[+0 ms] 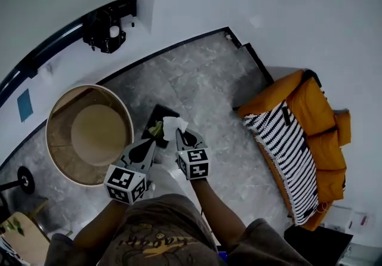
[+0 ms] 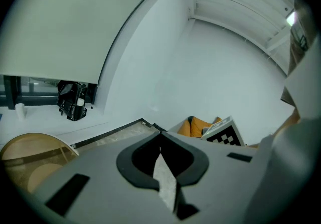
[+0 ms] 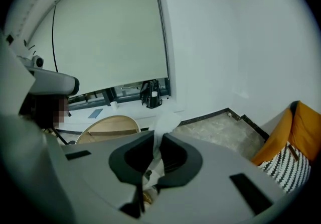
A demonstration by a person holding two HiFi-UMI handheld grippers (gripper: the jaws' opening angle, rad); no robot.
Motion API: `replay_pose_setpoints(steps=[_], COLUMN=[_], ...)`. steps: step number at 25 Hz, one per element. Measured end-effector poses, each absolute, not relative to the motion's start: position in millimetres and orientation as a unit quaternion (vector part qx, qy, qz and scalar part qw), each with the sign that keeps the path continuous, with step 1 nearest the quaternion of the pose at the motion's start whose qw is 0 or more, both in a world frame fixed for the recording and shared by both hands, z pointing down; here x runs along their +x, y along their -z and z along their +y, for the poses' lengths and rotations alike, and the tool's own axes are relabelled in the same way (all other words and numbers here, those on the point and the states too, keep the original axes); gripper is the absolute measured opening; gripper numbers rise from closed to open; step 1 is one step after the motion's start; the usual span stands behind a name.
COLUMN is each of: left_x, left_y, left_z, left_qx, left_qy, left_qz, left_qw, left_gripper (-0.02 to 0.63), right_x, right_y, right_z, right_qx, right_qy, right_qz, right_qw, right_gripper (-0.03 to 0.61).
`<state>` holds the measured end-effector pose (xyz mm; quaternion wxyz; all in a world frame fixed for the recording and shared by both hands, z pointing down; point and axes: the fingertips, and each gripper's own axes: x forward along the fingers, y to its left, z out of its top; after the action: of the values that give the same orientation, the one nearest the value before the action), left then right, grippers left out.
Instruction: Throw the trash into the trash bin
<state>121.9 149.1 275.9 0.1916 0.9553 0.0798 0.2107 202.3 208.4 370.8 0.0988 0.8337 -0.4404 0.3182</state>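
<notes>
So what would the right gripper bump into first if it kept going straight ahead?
Probably the grey floor where it meets the white wall, or that wall itself; depth is unclear. The tissue in the right gripper sticks out in front.

An orange sofa [image 1: 317,117] carries a black-and-white striped throw [image 1: 287,147], grey marble floor [image 1: 200,77] spreads left of the sofa, and far left of it a black device [image 1: 104,31] sits by the window.
</notes>
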Motion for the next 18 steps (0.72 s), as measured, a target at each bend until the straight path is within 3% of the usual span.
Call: replay_pose_setpoints(steps=[8,18], left_x=[135.7,155.1], left_y=[-329.2,-461.8], left_z=[142.0,107.5], left_qx=[0.955,0.941], left_qy=[-0.233,-0.268], left_qz=[0.071,0.055], left_qw=[0.169,0.199], left_gripper=[0.020,0.020], right_x=[210.8,230.5], right_y=[-426.5,-588.2], right_z=[198.9,165.8], right_qx=[0.825,0.806], right_qy=[-0.338,-0.381], right_qz=[-0.444,-0.440], right_qw=[0.086,0.104], right_gripper=[0.026,0.026])
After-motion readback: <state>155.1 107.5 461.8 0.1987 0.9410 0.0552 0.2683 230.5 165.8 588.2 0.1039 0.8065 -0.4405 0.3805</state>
